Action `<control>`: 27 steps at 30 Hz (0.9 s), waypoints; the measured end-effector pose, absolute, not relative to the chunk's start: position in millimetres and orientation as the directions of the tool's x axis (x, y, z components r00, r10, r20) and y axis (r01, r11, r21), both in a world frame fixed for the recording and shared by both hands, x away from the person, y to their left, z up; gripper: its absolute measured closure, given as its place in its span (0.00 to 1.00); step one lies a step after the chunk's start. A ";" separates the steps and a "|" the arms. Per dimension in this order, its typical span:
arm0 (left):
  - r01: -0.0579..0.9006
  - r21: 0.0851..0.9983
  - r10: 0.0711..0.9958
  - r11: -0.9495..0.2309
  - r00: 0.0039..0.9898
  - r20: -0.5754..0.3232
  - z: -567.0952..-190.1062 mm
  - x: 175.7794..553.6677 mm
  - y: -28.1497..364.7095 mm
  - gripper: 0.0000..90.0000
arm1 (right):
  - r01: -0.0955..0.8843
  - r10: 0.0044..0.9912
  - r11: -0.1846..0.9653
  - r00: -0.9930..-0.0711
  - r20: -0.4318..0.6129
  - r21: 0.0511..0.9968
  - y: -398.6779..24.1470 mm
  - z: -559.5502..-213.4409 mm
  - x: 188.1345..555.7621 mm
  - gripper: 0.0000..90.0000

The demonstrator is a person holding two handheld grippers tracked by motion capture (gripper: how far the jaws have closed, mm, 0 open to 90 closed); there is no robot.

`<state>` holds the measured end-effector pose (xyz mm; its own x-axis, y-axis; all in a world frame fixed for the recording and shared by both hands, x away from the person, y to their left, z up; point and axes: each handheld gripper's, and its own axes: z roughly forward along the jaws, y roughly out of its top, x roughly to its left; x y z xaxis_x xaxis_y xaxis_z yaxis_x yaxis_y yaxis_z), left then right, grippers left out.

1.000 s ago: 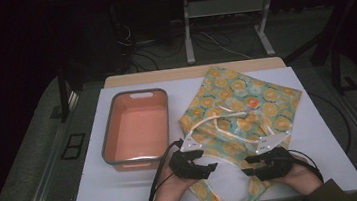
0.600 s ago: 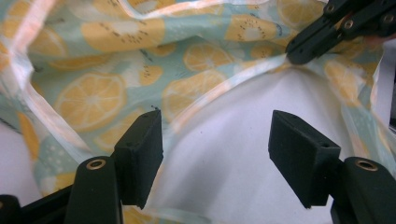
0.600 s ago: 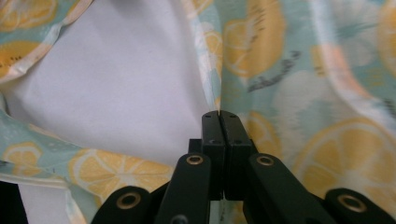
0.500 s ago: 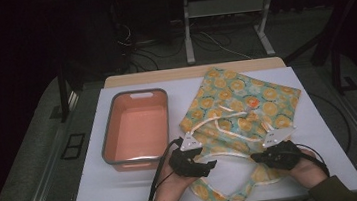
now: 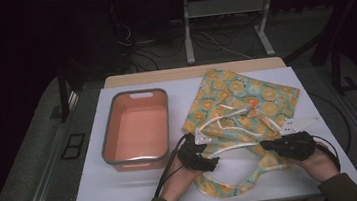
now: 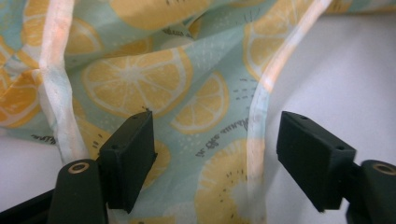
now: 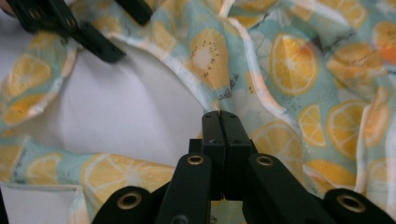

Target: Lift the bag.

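A fabric bag (image 5: 239, 101) printed with orange slices and fitted with pale straps lies crumpled on the white table (image 5: 125, 191). My left gripper (image 5: 212, 163) is low over the bag's near left edge. In the left gripper view its jaws (image 6: 215, 135) stand apart and have just been opening. Printed cloth and a pale strap (image 6: 259, 93) lie between them, untouched by the pads. My right gripper (image 5: 265, 145) is at the bag's near right side. Its jaws (image 7: 219, 114) are pressed together on a fold of the bag's cloth (image 7: 280, 60), which rises to their tips.
An empty salmon-pink tub (image 5: 131, 94) with a grey rim stands on the left half of the table. The left gripper (image 7: 93, 39) also appears at the top left of the right gripper view. Dark floor, cables and table legs lie beyond the far edge.
My right gripper has moved to the right and a little up, and the bag's near edge has shifted with it. My left gripper has slid slightly right over the cloth.
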<state>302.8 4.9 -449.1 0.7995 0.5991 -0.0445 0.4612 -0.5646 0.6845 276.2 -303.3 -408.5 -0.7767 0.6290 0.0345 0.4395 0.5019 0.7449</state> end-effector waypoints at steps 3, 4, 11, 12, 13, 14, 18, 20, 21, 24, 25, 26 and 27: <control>0.442 0.690 0.608 -0.573 0.794 -0.004 -448.8 302.5 5.5 0.46 | 0.436 0.635 0.494 -0.772 0.031 0.752 -305.0 -407.5 278.1 1.00; 0.450 0.691 0.615 -0.566 0.789 -0.010 -448.2 303.1 6.7 0.53 | 0.437 0.635 0.492 -0.772 0.033 0.753 -305.4 -407.5 278.4 1.00; 0.462 0.696 0.605 -0.549 0.795 -0.051 -448.0 304.2 7.5 0.97 | 0.435 0.633 0.507 -0.774 0.021 0.744 -302.0 -410.3 280.3 1.00; 0.469 0.698 0.607 -0.541 0.793 -0.062 -448.0 304.9 7.6 0.98 | 0.435 0.634 0.511 -0.773 0.017 0.742 -301.6 -411.1 281.0 1.00; 0.473 0.698 0.608 -0.537 0.791 -0.068 -447.6 305.1 8.0 0.98 | 0.435 0.637 0.516 -0.770 0.009 0.738 -301.2 -411.8 281.7 1.00; 0.476 0.705 0.609 -0.526 0.789 -0.079 -446.8 305.4 8.7 0.99 | 0.434 0.638 0.519 -0.770 0.004 0.737 -301.1 -412.2 282.3 1.00; 0.483 0.748 0.618 -0.455 0.776 -0.125 -437.2 304.8 13.8 0.99 | 0.433 0.651 0.517 -0.759 -0.011 0.738 -302.6 -412.9 286.1 1.00; 0.475 0.772 0.622 -0.421 0.771 -0.136 -431.9 305.5 16.0 0.99 | 0.431 0.654 0.514 -0.756 -0.014 0.742 -303.4 -413.1 288.7 1.00; 0.476 0.778 0.624 -0.411 0.769 -0.141 -430.6 306.2 16.3 0.99 | 0.433 0.659 0.510 -0.752 -0.014 0.744 -303.2 -413.0 290.3 1.00; 0.471 0.793 0.630 -0.386 0.763 -0.145 -425.3 310.7 15.7 0.99 | 0.427 0.662 0.509 -0.749 -0.024 0.747 -302.4 -411.5 296.0 1.00; 0.468 0.800 0.634 -0.375 0.759 -0.147 -422.8 312.1 15.2 0.99 | 0.426 0.666 0.503 -0.746 -0.023 0.752 -302.9 -409.5 298.6 1.00; 0.463 0.810 0.636 -0.361 0.757 -0.149 -418.7 313.8 15.1 0.99 | 0.424 0.671 0.487 -0.741 -0.017 0.764 -303.6 -407.2 301.4 1.00; 0.458 0.815 0.637 -0.354 0.756 -0.148 -415.9 314.8 15.1 0.99 | 0.423 0.678 0.473 -0.735 -0.013 0.773 -305.0 -404.1 304.6 1.00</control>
<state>314.8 15.1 -415.9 0.7561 0.6374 -0.1482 0.4581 -0.3538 0.8155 304.6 -305.0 -404.1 -0.7351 0.6778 -0.0127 0.4226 0.4729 0.7731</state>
